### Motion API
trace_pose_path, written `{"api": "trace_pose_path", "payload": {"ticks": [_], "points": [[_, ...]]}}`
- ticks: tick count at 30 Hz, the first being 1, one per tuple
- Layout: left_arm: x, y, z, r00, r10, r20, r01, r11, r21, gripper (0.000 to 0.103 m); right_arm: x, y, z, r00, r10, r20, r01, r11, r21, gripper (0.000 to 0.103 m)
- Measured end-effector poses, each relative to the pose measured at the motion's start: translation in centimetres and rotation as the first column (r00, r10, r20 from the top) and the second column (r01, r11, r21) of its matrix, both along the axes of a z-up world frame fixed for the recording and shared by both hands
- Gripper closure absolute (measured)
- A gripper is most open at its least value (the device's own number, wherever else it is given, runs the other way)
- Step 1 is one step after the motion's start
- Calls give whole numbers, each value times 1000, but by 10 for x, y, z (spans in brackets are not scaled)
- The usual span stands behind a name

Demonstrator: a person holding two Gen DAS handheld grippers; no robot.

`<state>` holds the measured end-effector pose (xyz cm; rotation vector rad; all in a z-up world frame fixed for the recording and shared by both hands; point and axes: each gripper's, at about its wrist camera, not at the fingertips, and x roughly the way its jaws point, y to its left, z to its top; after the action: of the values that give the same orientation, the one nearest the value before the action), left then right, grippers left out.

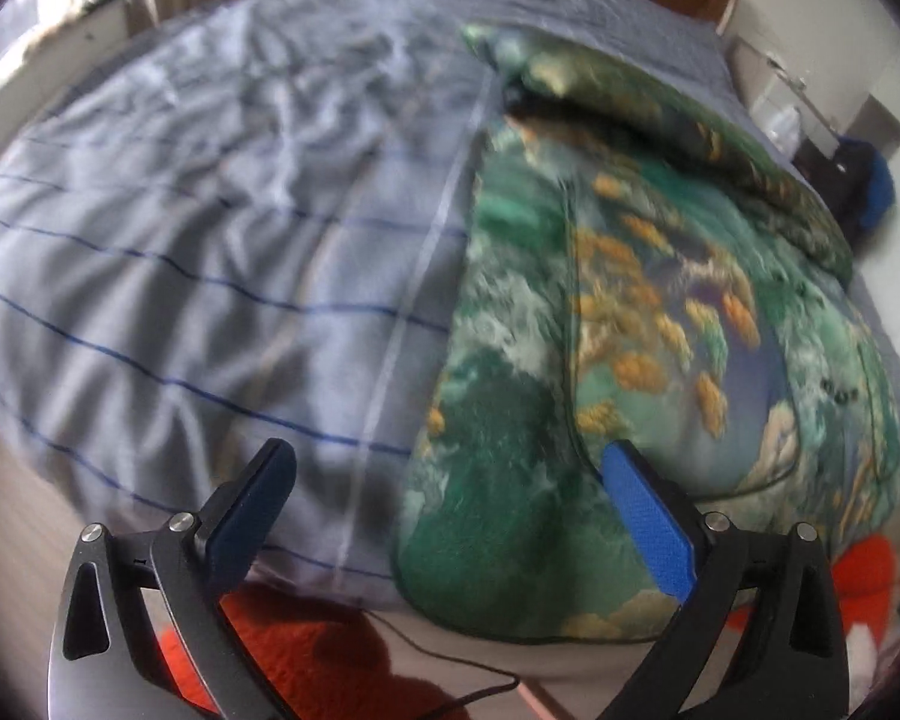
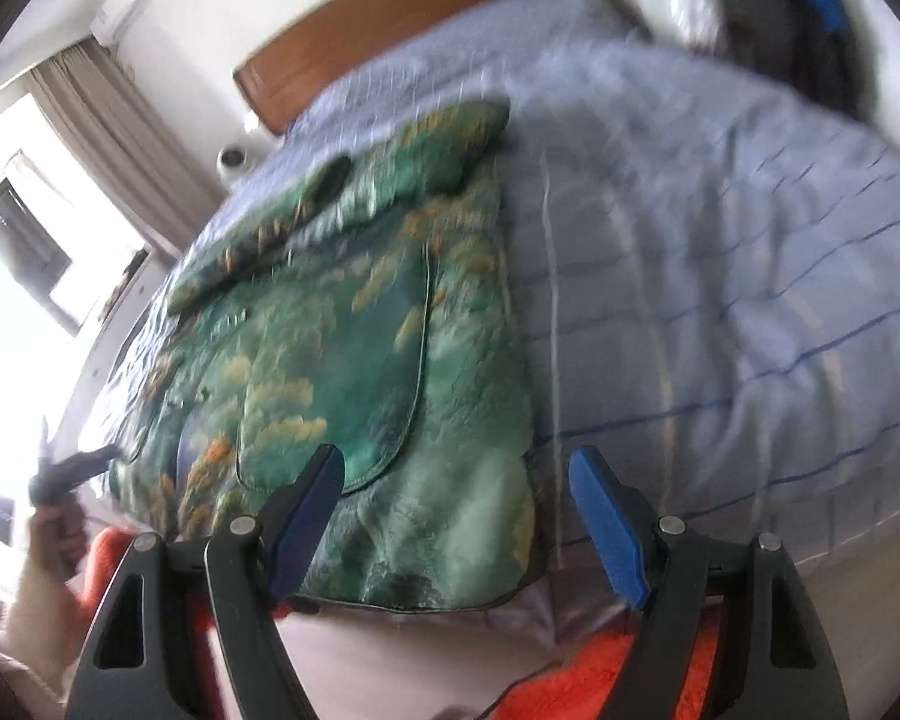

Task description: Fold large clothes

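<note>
A large green garment with orange and white print lies spread flat on the bed, its hem hanging over the near edge. It also shows in the right wrist view. My left gripper is open and empty, above the garment's near left corner. My right gripper is open and empty, above the garment's near right hem. The left gripper, held in a hand, shows at the far left of the right wrist view.
The bed has a light blue bedsheet with dark stripes and a wooden headboard. An orange-red rug and a thin black cable lie on the floor by the bed. A window with curtains is at the left.
</note>
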<state>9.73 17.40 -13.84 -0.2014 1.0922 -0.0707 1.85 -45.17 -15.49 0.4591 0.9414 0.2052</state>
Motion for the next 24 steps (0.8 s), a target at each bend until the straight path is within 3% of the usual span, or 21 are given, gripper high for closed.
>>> {"api": "trace_pose_path", "payload": {"ticks": [4,5,6,7,8,11,12,13,18,20,24], "points": [[-3,-10,0,998,-66,-9,65,997,-48,3,23,15,-22,988,106,-109,-102,994,41,26],[-6,-14,2,996,-93,-18,92,995,-45,7,26,19,-25,984,123,-126,-119,992,39,26],[-7,-17,3,993,-118,-29,117,992,-40,24,27,20,-25,982,132,-133,-128,991,39,28],[-8,-22,4,988,-147,-50,146,989,-27,34,28,22,-24,978,148,-145,-143,989,43,41],[-10,-29,5,983,-173,-69,174,985,17,38,28,23,-23,972,170,-160,-162,985,59,59],[-13,-45,8,966,-229,-120,242,965,106,60,27,25,-11,962,215,-171,-201,975,92,79],[-14,-47,11,964,-233,-128,247,962,113,74,27,26,-4,959,226,-172,-213,973,91,82],[-13,-48,16,963,-235,-129,248,964,96,83,27,25,0,958,229,-170,-214,971,103,84],[-8,-28,54,977,-203,-67,196,975,-102,93,31,19,21,962,229,-147,-198,960,198,86],[-5,-19,73,983,-181,-14,174,962,-209,93,37,21,31,965,231,-127,-196,950,242,87],[17,-8,98,989,-134,56,145,930,-339,94,47,17,49,972,223,-77,-186,926,329,88]]}}
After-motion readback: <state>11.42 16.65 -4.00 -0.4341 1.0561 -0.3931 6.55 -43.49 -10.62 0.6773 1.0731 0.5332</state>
